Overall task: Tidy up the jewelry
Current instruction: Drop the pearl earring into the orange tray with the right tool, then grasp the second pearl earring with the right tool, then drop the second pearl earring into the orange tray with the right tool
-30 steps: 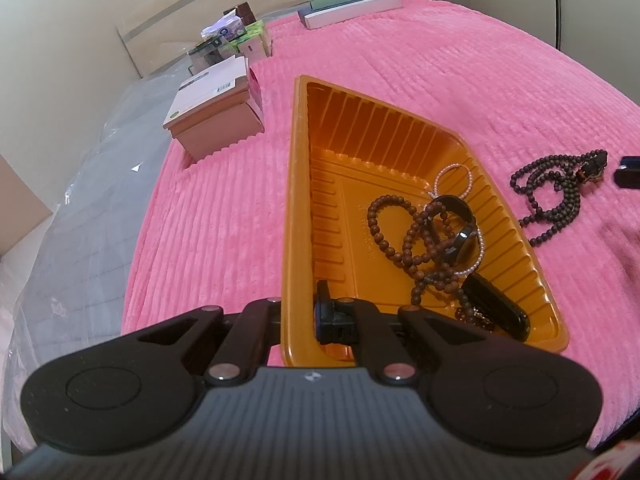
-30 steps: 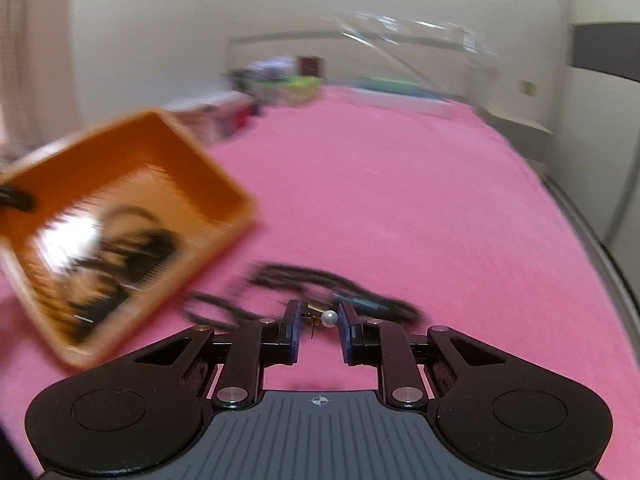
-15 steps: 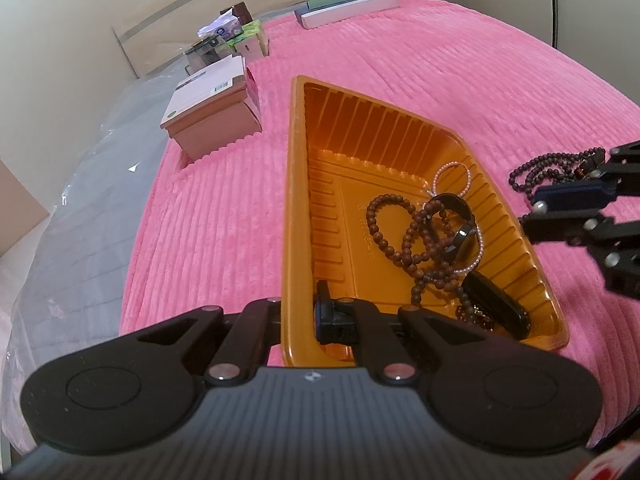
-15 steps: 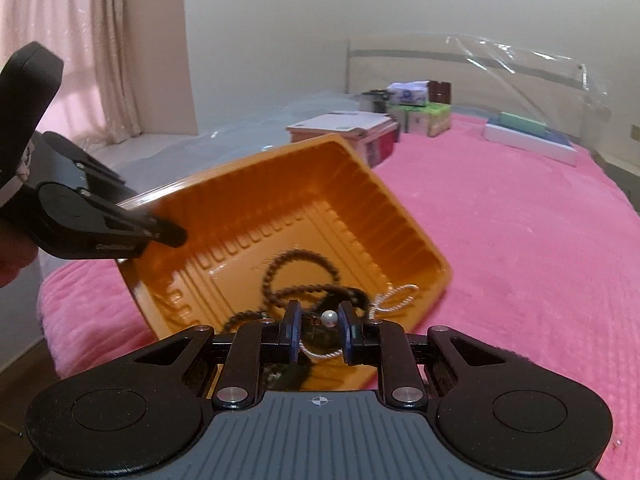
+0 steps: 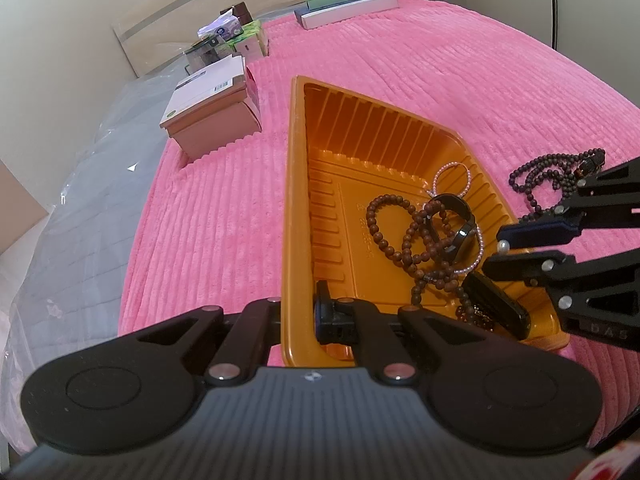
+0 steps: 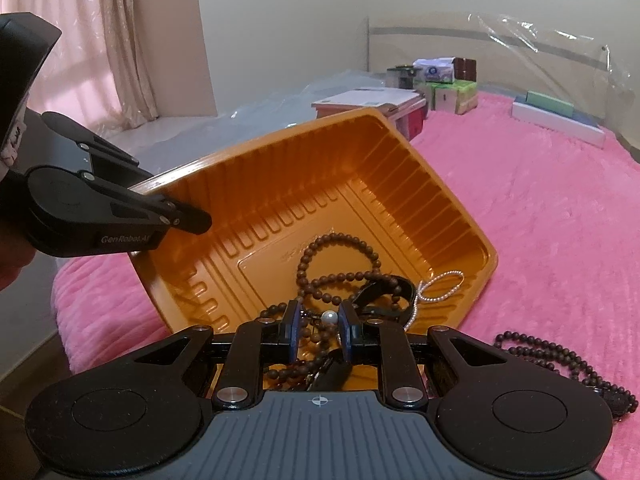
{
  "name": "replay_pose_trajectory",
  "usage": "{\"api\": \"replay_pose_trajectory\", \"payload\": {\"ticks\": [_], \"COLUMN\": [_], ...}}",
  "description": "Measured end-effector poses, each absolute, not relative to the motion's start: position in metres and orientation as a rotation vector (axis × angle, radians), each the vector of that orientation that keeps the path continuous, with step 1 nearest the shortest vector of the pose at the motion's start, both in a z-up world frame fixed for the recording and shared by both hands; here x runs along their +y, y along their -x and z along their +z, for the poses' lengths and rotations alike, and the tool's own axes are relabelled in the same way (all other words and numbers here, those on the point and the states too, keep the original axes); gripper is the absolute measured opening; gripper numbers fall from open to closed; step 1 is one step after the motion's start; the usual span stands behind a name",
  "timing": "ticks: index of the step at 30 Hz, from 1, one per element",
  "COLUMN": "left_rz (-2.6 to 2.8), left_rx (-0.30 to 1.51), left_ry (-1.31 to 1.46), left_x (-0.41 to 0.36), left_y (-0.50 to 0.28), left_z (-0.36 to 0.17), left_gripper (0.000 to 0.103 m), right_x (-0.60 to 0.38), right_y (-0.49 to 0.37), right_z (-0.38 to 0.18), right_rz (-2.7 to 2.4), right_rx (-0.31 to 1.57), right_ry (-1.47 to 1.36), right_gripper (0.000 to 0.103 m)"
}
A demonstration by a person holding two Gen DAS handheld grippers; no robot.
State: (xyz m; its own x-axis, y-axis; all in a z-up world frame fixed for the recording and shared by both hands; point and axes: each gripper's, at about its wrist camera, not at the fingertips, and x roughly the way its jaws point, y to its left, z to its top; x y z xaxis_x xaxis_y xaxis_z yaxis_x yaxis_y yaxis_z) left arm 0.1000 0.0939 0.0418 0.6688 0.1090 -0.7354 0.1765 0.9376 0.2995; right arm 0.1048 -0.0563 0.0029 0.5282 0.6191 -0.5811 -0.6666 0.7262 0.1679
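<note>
The left gripper [image 5: 298, 314] is clamped on the orange tray's [image 5: 294, 184] near rim at lower centre. The right gripper [image 6: 319, 334], jaws parted, has a pearl [image 6: 329, 317] between them above the tray's beads [image 5: 394, 226].

Bracelets [image 5: 404, 236] in tray [image 5: 360, 128]; bead necklace [image 5: 552, 176] right, on blanket [image 5: 440, 56].

The left wrist camera sits just behind the near rim of the orange tray [image 5: 294, 216], looking down its length toward the far boxes [image 5: 212, 116]. The right wrist camera looks low across the tray [image 6: 404, 168] from its opposite side, close above it. Both views share the tray, the boxes [image 6: 368, 100] and the pink blanket [image 5: 440, 60].
</note>
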Motion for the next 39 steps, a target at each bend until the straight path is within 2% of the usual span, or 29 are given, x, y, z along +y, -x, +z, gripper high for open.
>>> {"api": "replay_pose_trajectory", "payload": {"ticks": [1, 2, 3, 4, 10, 24, 31, 32, 35, 39], "left_rz": [-0.039, -0.039, -0.039, -0.039, -0.039, -0.033, -0.030, -0.030, -0.027, -0.026], "left_rx": [0.842, 0.842, 0.842, 0.843, 0.843, 0.840, 0.844, 0.844, 0.846, 0.848], "left_ry": [-0.364, -0.363, -0.363, -0.363, -0.362, -0.360, -0.366, -0.367, -0.369, -0.371], "left_x": [0.094, 0.094, 0.094, 0.094, 0.093, 0.093, 0.093, 0.093, 0.092, 0.091], "left_y": [-0.100, -0.100, -0.100, -0.100, -0.100, -0.099, -0.099, -0.099, -0.100, -0.101], "left_z": [0.042, 0.042, 0.042, 0.042, 0.041, 0.041, 0.043, 0.044, 0.044, 0.044], "left_gripper": [0.003, 0.003, 0.003, 0.003, 0.003, 0.003, 0.003, 0.003, 0.003, 0.003], "right_x": [-0.058, -0.061, -0.064, -0.069, -0.109, -0.281, -0.304, -0.303, -0.301, -0.298], "right_y": [-0.105, -0.104, -0.103, -0.103, -0.094, -0.098, -0.115, -0.118, -0.127, -0.135], "right_z": [0.002, 0.003, 0.003, 0.003, -0.005, -0.042, -0.046, -0.047, -0.052, -0.060], "right_rz": [0.766, 0.754, 0.743, 0.733, 0.624, 0.096, 0.082, 0.092, 0.115, 0.122], "right_rx": [0.661, 0.653, 0.647, 0.646, 0.665, 0.728, 0.724, 0.721, 0.728, 0.745], "right_ry": [0.068, 0.057, 0.047, 0.037, 0.012, -0.095, -0.030, -0.011, 0.026, 0.055], "right_gripper": [0.027, 0.040, 0.048, 0.049, 0.049, 0.049, 0.049, 0.048, 0.035, 0.027]}}
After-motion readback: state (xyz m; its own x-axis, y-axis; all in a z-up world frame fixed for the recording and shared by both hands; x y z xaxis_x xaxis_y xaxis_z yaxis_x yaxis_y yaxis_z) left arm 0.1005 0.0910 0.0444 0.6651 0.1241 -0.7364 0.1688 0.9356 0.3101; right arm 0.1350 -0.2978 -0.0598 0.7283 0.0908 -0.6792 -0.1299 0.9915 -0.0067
